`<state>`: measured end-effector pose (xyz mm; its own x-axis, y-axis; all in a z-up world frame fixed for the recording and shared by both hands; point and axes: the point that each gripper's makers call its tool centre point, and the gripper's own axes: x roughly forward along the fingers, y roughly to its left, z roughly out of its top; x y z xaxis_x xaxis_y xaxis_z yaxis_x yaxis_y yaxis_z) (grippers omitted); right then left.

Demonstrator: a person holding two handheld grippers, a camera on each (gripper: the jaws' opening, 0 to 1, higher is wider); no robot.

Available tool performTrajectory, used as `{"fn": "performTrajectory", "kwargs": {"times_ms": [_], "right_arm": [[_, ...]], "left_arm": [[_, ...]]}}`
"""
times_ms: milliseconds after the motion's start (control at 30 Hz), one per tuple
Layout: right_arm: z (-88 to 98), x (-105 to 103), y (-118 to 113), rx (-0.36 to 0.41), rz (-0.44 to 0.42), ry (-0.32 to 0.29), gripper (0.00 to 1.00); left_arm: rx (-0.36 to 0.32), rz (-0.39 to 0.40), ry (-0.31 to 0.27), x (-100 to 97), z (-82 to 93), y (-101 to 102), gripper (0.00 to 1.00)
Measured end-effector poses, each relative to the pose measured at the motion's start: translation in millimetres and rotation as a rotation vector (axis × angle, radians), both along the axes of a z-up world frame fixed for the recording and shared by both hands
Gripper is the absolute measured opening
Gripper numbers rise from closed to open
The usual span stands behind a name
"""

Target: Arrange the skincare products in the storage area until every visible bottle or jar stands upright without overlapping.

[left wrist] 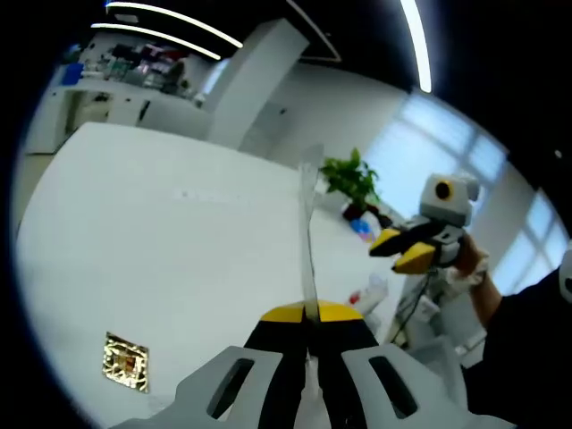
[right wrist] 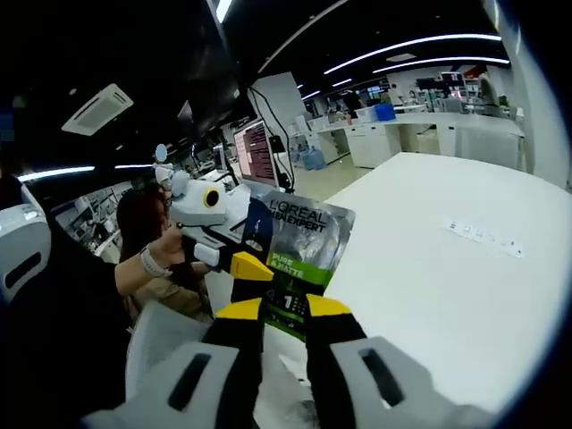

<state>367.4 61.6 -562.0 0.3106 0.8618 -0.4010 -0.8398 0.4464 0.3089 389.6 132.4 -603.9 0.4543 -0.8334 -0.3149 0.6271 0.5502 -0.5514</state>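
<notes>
**Sachet held up between both my grippers**

I had my left gripper [left wrist: 309, 313] clamped on the bottom edge of a L'Oréal sheet-mask sachet [left wrist: 308, 241]; in the left gripper view I saw the packet edge-on, a thin pale sliver rising upright from between my closed yellow tips. My right gripper [left wrist: 407, 250] came into that view from the right, its yellow tips pointing toward the sachet but apart from it there, with my hand [left wrist: 474, 268] behind it.

In the right gripper view the same sachet [right wrist: 299, 246] faced me flat: grey foil with a dark blue panel and a green band, tilted a little. My right gripper [right wrist: 284, 308] had its two yellow-tipped jaws pressed in on the packet's lower edge, gripping it. My left gripper [right wrist: 246, 265] entered from the left and met the sachet's left side.

The sachet was lifted in the air, above the white table [left wrist: 179, 232]. A small gold foil square [left wrist: 125, 362] lay flat on that table near my left gripper. A potted green plant [left wrist: 350, 183] stood at the table's far edge.
</notes>
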Motion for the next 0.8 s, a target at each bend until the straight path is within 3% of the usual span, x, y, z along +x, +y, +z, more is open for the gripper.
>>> {"fn": "performTrajectory", "kwargs": {"times_ms": [133,233,500,800], "right_arm": [[-6.8,-15.7,-2.3,-0.035,0.0,-0.018,0.21],[-13.5,-30.9,-2.9,-0.03,0.009,0.01,0.16],[-33.8,-61.6,-3.2,-0.013,-0.009,0.07,0.19],[-79.3,-90.7,7.1,0.035,-0.05,0.238,0.21]], "left_arm": [[-0.006,0.0,0.017,-8.9,-2.1,3.4,0.0],[-0.005,-0.005,0.029,-16.5,-4.9,3.9,0.0],[0.008,-0.011,0.059,-33.4,-15.7,1.6,0.0],[-0.012,0.011,0.122,-47.9,-26.8,3.3,0.0]]}}
